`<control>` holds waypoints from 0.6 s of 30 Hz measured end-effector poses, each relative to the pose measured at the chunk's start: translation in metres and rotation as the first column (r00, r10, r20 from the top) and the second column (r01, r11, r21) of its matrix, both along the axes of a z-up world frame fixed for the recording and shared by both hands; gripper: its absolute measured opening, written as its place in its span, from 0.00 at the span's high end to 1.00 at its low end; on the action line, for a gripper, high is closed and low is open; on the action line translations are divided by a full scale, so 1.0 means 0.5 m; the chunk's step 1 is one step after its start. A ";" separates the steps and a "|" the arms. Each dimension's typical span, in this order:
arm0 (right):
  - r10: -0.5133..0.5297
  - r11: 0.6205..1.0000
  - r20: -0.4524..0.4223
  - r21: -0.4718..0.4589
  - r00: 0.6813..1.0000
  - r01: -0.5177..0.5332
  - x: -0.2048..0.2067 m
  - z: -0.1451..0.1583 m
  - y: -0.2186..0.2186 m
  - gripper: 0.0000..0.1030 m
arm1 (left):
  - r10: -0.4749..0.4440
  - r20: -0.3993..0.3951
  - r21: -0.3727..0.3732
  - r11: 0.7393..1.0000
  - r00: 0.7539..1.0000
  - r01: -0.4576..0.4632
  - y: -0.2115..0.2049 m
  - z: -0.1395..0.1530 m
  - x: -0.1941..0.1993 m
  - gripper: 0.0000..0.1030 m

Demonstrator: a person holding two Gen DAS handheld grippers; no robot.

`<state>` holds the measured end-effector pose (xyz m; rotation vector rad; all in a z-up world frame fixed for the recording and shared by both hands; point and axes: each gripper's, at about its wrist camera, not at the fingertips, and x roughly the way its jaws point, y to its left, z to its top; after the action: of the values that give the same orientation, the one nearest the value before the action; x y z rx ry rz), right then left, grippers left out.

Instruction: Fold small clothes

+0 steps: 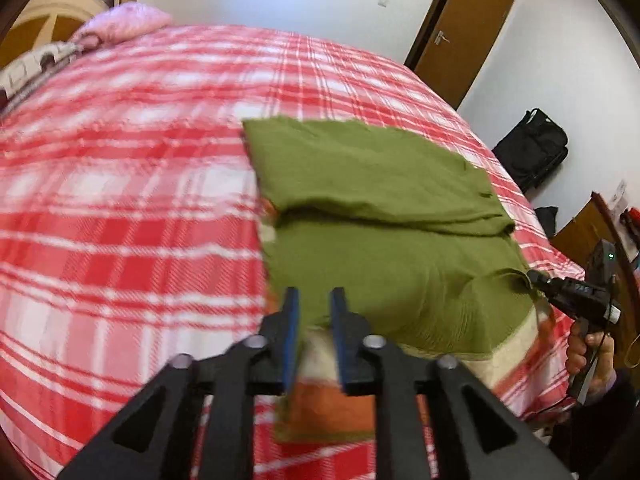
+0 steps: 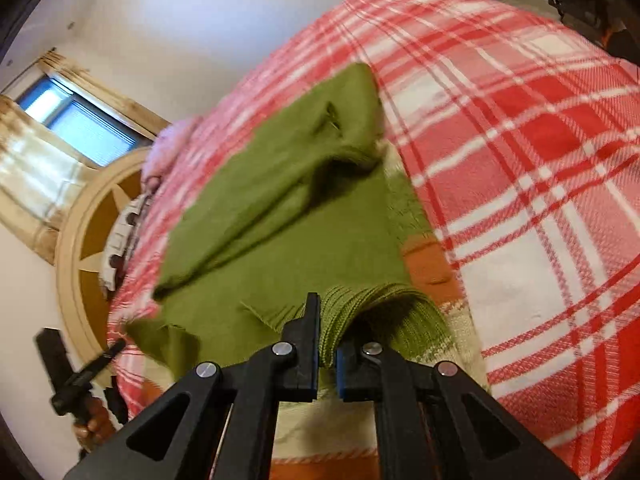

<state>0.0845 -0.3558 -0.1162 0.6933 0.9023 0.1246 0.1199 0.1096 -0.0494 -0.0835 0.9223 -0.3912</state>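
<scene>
A small green knit sweater [image 1: 372, 184] with cream and orange bands lies on the red plaid bed, sleeves folded over its body. My left gripper [image 1: 314, 300] holds the near left hem, its blue-padded jaws a narrow gap apart with fabric between them. My right gripper [image 1: 538, 278] pinches the sweater's right corner. In the right wrist view the sweater [image 2: 280, 208] stretches away, and my right gripper [image 2: 328, 320] is shut on its ribbed green hem [image 2: 360, 308]. The left gripper [image 2: 116, 350] shows at lower left, at the other corner.
The red and white plaid bedspread [image 1: 120, 200] covers the bed. A pink pillow [image 1: 120, 24] and a patterned pillow lie by the headboard. A brown door [image 1: 460, 28] and a black bag [image 1: 536, 148] stand by the far wall. A window [image 2: 80, 120] shows beside the headboard.
</scene>
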 end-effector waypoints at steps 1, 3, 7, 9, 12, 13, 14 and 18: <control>-0.002 1.000 0.000 0.003 1.000 0.002 0.000 -0.004 -0.001 0.95 | 0.000 0.019 0.018 1.000 1.000 0.000 0.003 0.004 0.002 0.52; 0.002 1.000 0.023 0.011 1.000 -0.003 -0.004 0.005 -0.002 0.91 | -0.031 0.083 0.059 0.998 0.996 0.026 0.005 0.015 -0.006 0.29; 0.008 0.999 0.142 0.032 0.990 -0.013 -0.042 0.054 0.002 0.43 | -0.170 0.135 0.126 0.980 0.976 0.154 -0.033 0.016 -0.010 0.26; -0.008 0.999 0.194 0.043 0.981 0.000 -0.062 0.078 -0.004 0.40 | -0.210 0.147 0.151 0.971 0.967 0.188 -0.062 0.011 0.001 0.26; -0.050 0.997 0.252 -0.049 0.966 0.064 -0.100 0.119 -0.012 0.41 | -0.228 0.107 0.158 0.965 0.968 0.210 -0.099 -0.019 0.031 0.26; -0.054 0.991 0.255 -0.108 0.966 0.084 -0.111 0.129 -0.012 0.41 | -0.225 0.084 0.150 0.966 0.971 0.211 -0.108 -0.032 0.042 0.26; -0.047 0.980 0.245 -0.178 0.968 0.092 -0.120 0.134 -0.012 0.41 | -0.218 0.059 0.143 0.968 0.974 0.208 -0.116 -0.046 0.052 0.27; 0.040 0.918 0.181 -0.394 0.983 0.035 -0.122 0.129 0.008 0.42 | -0.213 0.003 0.124 0.970 0.977 0.211 -0.133 -0.086 0.068 0.37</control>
<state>0.0234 -0.3519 -0.0515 0.2952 0.7189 0.0055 0.1539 0.0434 -0.0922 0.1327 0.9407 -0.5309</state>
